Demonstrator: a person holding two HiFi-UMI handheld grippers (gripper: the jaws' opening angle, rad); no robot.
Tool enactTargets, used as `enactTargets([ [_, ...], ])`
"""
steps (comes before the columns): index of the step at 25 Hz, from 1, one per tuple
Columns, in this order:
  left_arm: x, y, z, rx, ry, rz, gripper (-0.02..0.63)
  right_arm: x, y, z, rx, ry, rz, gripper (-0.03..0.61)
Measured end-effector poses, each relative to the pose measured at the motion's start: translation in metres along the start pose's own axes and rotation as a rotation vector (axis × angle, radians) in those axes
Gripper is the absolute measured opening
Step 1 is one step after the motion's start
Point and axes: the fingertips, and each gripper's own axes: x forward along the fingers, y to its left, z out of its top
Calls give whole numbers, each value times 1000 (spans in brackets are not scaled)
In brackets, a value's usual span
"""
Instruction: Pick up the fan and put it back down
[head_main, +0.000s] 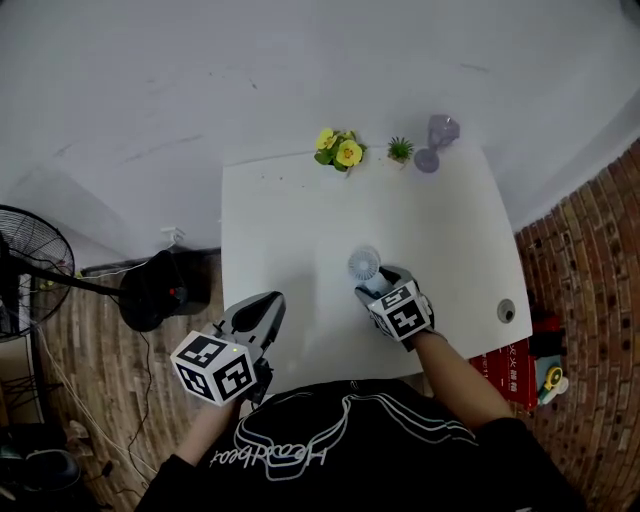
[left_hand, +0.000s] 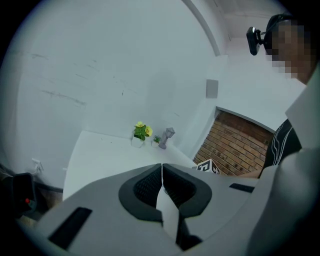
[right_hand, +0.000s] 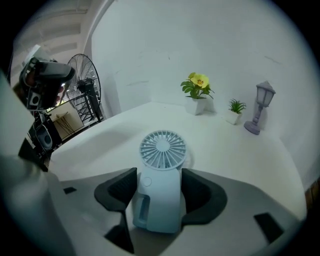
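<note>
A small pale blue handheld fan (head_main: 364, 264) lies flat on the white table (head_main: 300, 200), round grille pointing away from me. In the right gripper view its body (right_hand: 156, 200) fills the space between the two dark pads, which sit against its sides. My right gripper (head_main: 374, 284) is shut on that body, low over the tabletop. My left gripper (head_main: 266, 304) hovers at the table's near left edge, apart from the fan. Its jaws (left_hand: 162, 168) meet with nothing between them.
A potted yellow flower (head_main: 340, 151), a tiny green plant (head_main: 400, 150) and a purple lantern ornament (head_main: 437, 142) line the table's far edge. A cable hole (head_main: 507, 311) sits near the right edge. A standing floor fan (head_main: 28, 262) is at the left on the brick floor.
</note>
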Motion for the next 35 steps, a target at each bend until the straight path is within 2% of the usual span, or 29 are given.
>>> enactTargets([
  [9,-13,11,0,15,-11,-23,34,-1,1,-1,28,-9,-34,224],
  [18,-25,7,-5,27,-14,-38,34,-2,3,-2,86,-26,-25,219],
  [25,-24,-12,-12,19,-5,-45,34,-29,18,7,148,-110,38,219],
  [35,-26,-60,-20,20,-22,-54,34,-107,50,34,150,-297,154,219],
])
